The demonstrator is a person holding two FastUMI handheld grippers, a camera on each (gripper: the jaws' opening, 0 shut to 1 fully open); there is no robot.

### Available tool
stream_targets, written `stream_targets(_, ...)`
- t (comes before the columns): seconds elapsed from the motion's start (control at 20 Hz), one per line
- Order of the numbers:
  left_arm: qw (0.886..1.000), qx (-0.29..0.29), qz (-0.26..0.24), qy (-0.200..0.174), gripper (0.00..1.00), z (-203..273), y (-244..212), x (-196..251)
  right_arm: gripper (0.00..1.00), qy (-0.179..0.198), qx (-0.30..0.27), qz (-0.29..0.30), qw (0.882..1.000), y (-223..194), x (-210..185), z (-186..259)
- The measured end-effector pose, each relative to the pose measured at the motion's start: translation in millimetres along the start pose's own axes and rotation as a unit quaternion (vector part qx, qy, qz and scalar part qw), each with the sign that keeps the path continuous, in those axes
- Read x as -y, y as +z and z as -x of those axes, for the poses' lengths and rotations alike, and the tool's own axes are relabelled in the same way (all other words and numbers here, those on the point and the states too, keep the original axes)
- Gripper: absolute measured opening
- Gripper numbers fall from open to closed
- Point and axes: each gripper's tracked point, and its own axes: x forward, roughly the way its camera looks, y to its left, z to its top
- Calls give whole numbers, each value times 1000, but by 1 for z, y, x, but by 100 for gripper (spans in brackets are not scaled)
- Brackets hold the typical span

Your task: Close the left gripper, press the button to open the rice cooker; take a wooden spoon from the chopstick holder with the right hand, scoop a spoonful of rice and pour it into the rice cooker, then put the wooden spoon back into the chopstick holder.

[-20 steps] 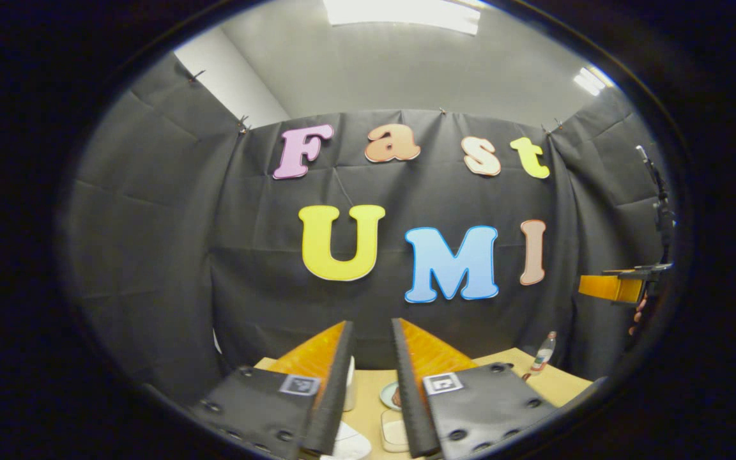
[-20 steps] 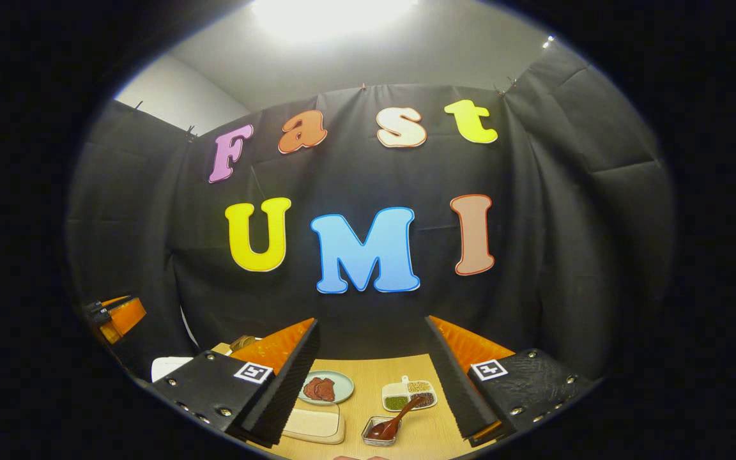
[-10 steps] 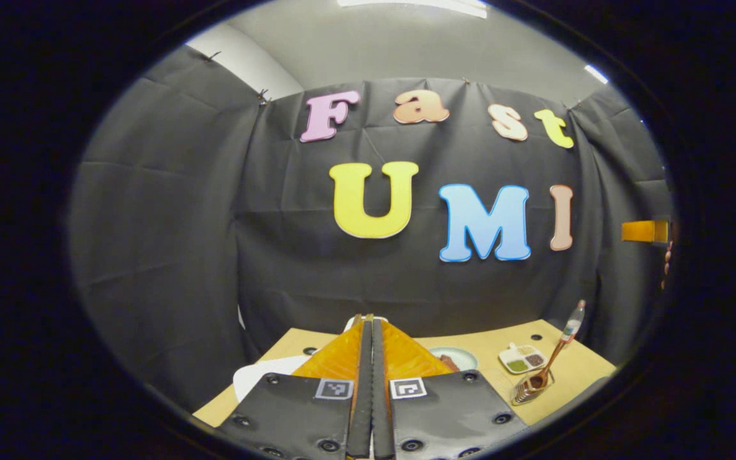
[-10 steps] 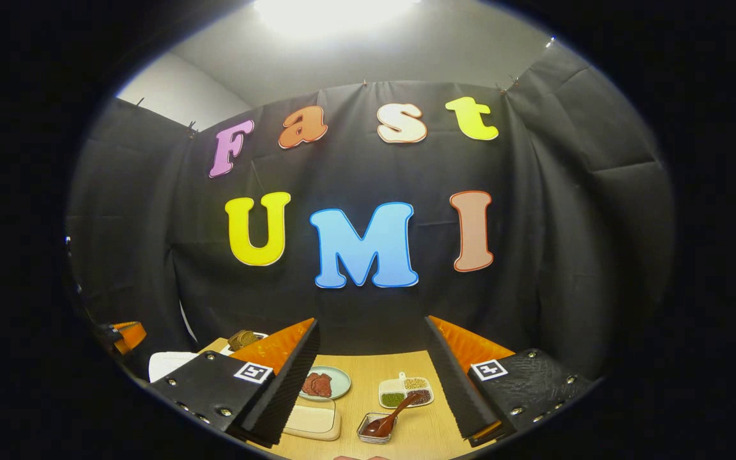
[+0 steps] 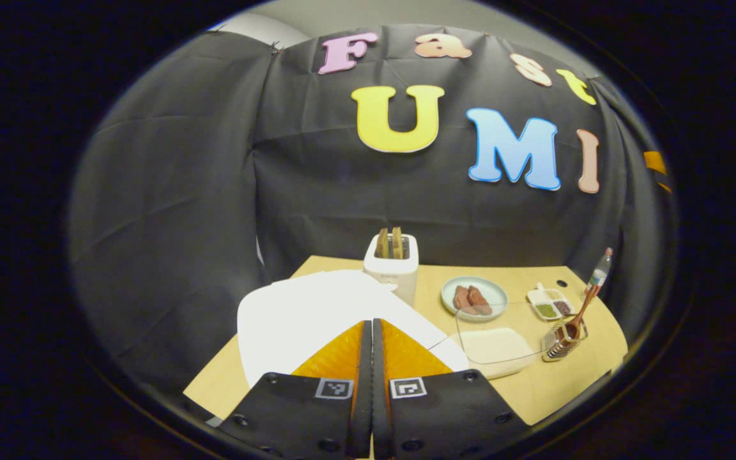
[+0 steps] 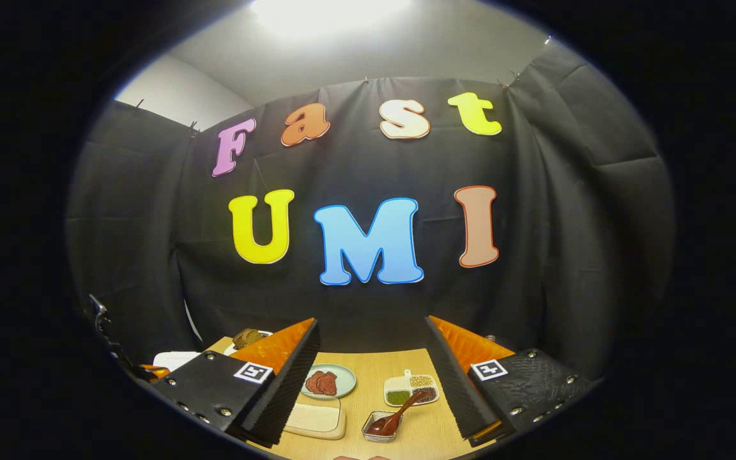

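On table (image 5: 534, 390): one wooden spoon (image 5: 577, 313) (in holder), two toast slices (image 5: 390, 243).

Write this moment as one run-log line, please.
left gripper: shut, above cooker | right gripper: open, empty | spoon: in holder

Left tool (image 5: 368, 383): both fingers (image 5: 360, 377) pressed flat together along their whole length, no gap, nothing between them. It points forward and tilts down.

Right tool (image 6: 371, 377): fingers (image 6: 285, 377) spread wide apart, nothing between them, aimed forward and near level.

In the right gripper view, a bit of the left tool (image 6: 144, 370) sits at the far left edge, low, too small to tell its state there. In the left gripper view, a sliver of the right tool (image 5: 654, 163) shows at the far right edge.
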Motion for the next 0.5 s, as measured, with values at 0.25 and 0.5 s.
stream_targets(0.25, 999, -40, 1, 8, 8, -17, -26, -10, 97, 13, -1, -9, 1000, -2, -2, -1)
stream_targets(0.5, 998, -61, -2, 6, 7, -22, -38, -10, 98, 7, -6, -9, 1000, -6, 2, -3)
